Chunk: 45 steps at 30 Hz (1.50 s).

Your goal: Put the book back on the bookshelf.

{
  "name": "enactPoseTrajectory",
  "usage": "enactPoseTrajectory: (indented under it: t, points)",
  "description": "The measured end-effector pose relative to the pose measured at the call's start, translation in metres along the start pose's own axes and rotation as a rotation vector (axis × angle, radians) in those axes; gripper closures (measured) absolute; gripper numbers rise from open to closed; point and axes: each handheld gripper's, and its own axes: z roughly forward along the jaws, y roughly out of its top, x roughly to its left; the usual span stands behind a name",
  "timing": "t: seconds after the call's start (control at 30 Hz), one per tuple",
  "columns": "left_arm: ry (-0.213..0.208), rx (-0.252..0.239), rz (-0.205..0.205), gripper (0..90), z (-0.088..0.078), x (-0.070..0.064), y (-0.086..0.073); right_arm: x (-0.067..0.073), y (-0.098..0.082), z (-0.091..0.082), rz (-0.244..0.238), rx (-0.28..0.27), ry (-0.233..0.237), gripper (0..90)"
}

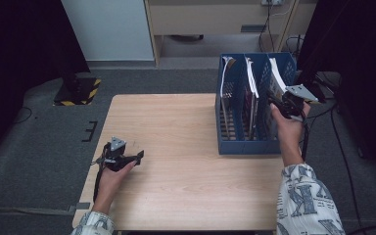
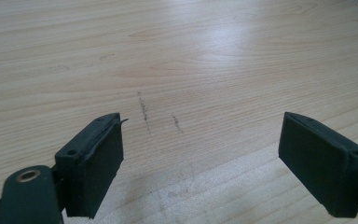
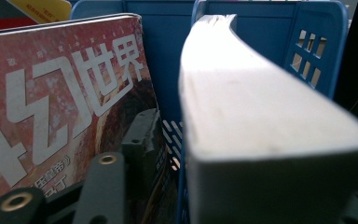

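Blue rack (image 1: 248, 146): it stands on the wooden table (image 1: 176, 127), at the right side, with three slots.
Thick book (image 3: 261, 121): it stands in the rack's right slot, page edges facing your right gripper (image 1: 280, 105).
Your right gripper: its jaws stand part way open around the thick book; you cannot tell if the pads press it.
Red magazine (image 3: 51, 107): it is in the rack's middle slot, with big white Chinese writing.
Your left gripper (image 2: 200, 158): far left of the rack, low over the table, jaws wide apart, holding nothing.
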Motion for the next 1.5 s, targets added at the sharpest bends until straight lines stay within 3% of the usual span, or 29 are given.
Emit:
enactPoseTrajectory:
  t: [0.77, 0.93, 1.03, 1.5]
  points:
    - [0.001, -0.006, -0.002, 13.6, 0.000, 0.000, 0.000, -0.004, 0.001, -0.003, 0.051, 0.020, 0.009, 29.3]
    - [0.001, -0.005, -0.001, 13.6, 0.000, 0.000, 0.000, -0.003, 0.000, -0.003, 0.039, 0.040, -0.014, 21.2]
    - [0.002, -0.005, -0.001, 13.6, 0.000, 0.000, 0.000, -0.003, -0.001, -0.005, 0.050, 0.023, -0.021, 18.2]
    - [0.000, 0.000, 0.001, 13.5, 0.001, -0.001, 0.000, -0.008, -0.004, -0.012, 0.059, 0.041, -0.014, 12.6]
